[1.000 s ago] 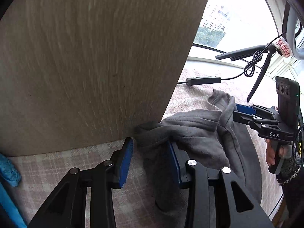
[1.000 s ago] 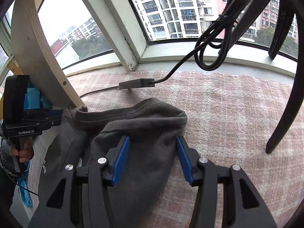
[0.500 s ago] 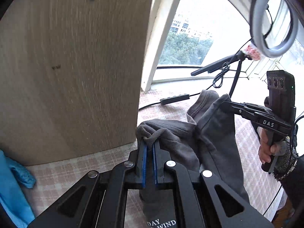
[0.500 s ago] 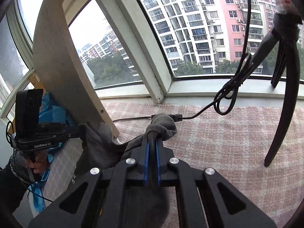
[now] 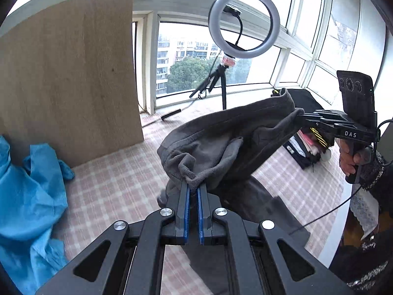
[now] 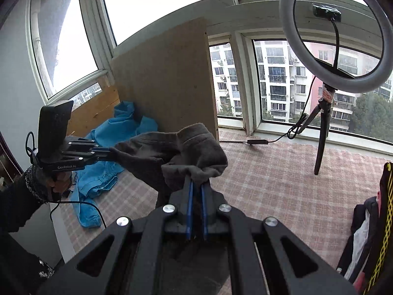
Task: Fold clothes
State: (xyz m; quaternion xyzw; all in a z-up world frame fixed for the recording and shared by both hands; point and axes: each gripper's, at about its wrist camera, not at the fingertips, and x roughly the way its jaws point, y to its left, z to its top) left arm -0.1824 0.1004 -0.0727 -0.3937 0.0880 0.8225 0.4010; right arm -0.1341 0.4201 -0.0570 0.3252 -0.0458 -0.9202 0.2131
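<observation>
Left wrist view shows your left gripper point(image 5: 192, 188) clenched on a bunched edge of the grey garment point(image 5: 221, 145), which hangs stretched in the air above the checkered cover point(image 5: 118, 184). Farther away, your right gripper point(image 6: 195, 184) pinches the other end. Behind stands a ring light point(image 5: 244, 23).

From the left wrist we look forward along the left claw point(image 5: 192, 189), close over the checked cloth point(image 5: 118, 179) and facing right toward the right claw point(image 5: 301, 118). From the right wrist we look along the right claw point(image 6: 196, 184), facing left toward the left claw point(image 6: 108, 153). Both views sit near the garment point(image 5: 221, 142) and share it, along with the board point(image 6: 162, 86), ring light point(image 5: 243, 23), blue fabric point(image 5: 27, 191) and windows point(image 6: 282, 83).
</observation>
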